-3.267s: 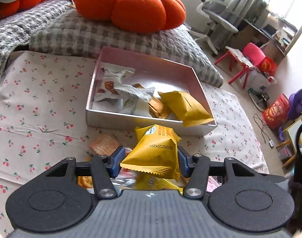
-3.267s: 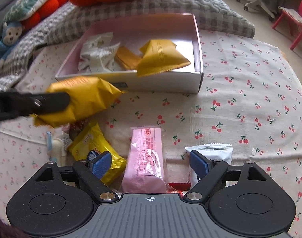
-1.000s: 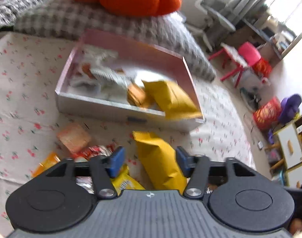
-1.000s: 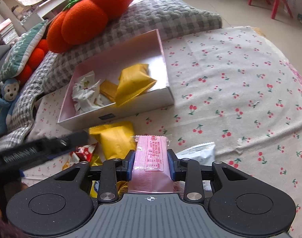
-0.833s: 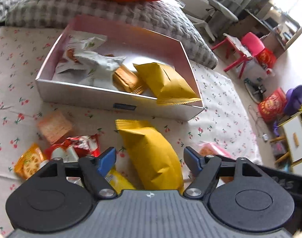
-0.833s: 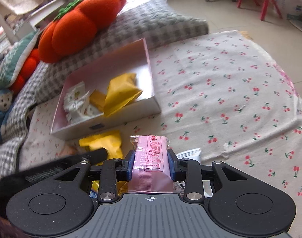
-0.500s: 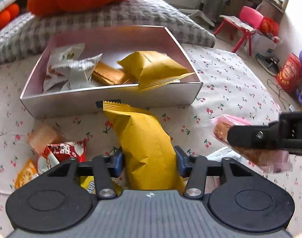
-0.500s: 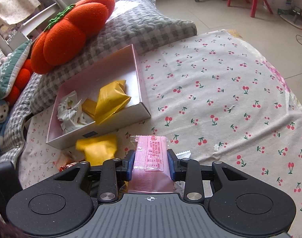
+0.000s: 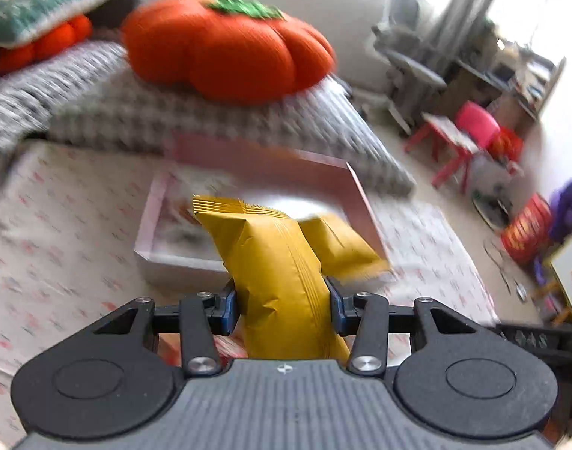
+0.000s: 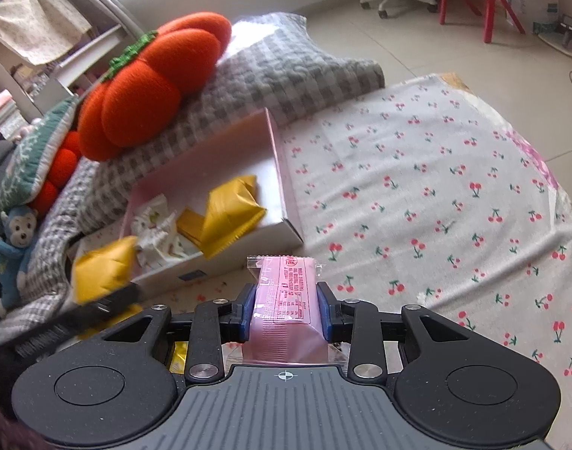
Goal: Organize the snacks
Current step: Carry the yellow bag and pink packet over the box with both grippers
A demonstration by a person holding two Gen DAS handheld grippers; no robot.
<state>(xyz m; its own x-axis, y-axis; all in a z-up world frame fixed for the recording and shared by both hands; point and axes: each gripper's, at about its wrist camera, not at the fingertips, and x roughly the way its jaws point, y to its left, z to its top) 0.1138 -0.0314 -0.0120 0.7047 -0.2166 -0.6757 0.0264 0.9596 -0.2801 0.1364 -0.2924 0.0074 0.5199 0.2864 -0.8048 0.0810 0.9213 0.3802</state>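
Pink-walled, the shallow box (image 10: 276,161) on the cherry-print sheet (image 10: 436,187) held a yellow packet (image 10: 229,213), an orange packet (image 10: 190,225) and white wrappers (image 10: 154,225), while the left gripper (image 9: 282,305) clamped a yellow snack bag (image 9: 274,273) before it and the right gripper (image 10: 285,313) clamped a pink packet (image 10: 286,300).

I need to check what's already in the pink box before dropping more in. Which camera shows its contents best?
The right wrist view: the pink box is sharp there, with a yellow packet and white wrappers lying inside. In the left wrist view the box is motion-blurred and partly hidden behind the held yellow snack bag.
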